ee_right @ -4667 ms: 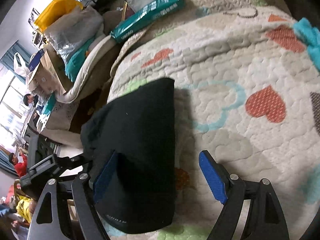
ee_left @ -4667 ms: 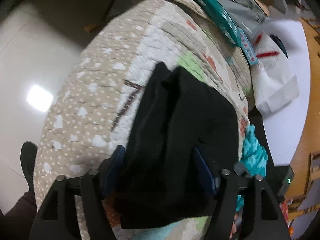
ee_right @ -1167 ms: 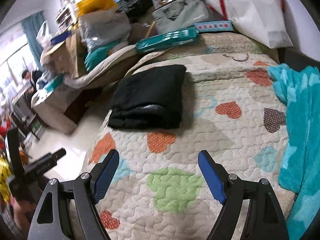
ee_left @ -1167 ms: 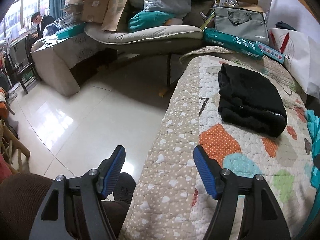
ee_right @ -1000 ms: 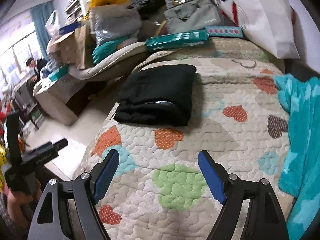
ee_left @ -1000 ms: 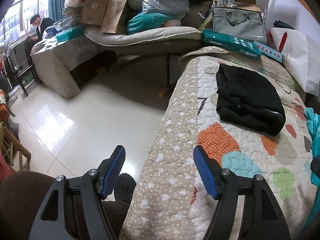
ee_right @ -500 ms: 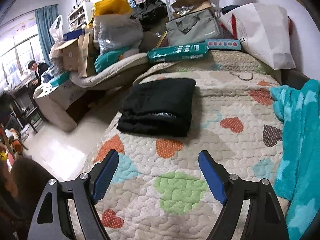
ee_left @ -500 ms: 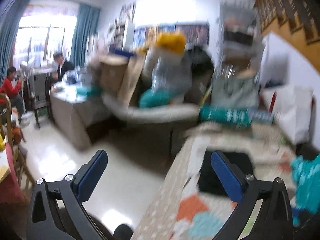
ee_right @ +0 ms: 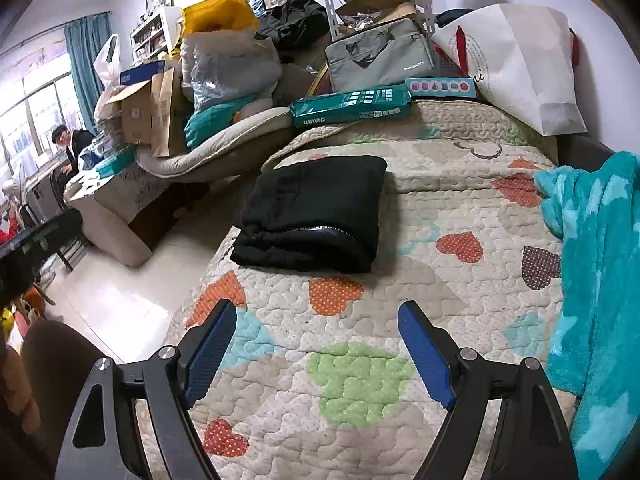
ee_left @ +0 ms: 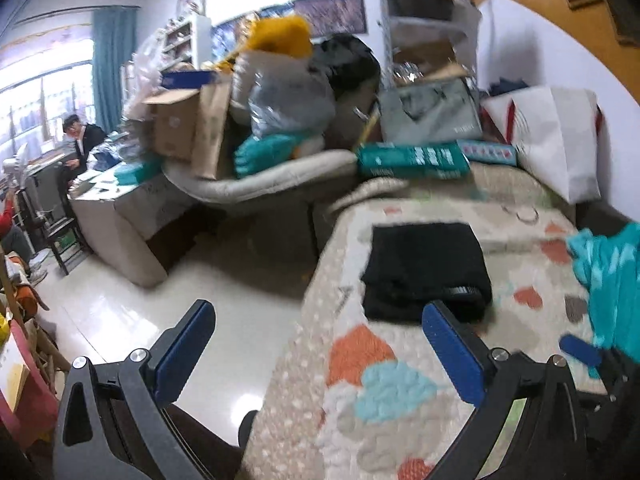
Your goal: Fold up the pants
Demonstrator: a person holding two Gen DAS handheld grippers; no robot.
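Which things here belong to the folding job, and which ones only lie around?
Job: folded black pants; left gripper; right gripper; quilted heart-pattern cover.

Lying about: fluffy teal blanket; green flat box; grey laptop bag; white paper bag.

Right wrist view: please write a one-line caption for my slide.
Folded black pants lie on the heart-pattern quilt, with the open right gripper empty nearby.

A glossy pale floor (ee_right: 120, 300) lies ahead and to the left. Beyond it, a piled couch (ee_right: 224, 148) carries boxes (ee_right: 148, 112) and bags. A window (ee_left: 36, 108) with a teal curtain (ee_left: 108, 68) glows far left. White wall (ee_right: 608, 92) rises at right, with shelves (ee_right: 160, 32) behind.
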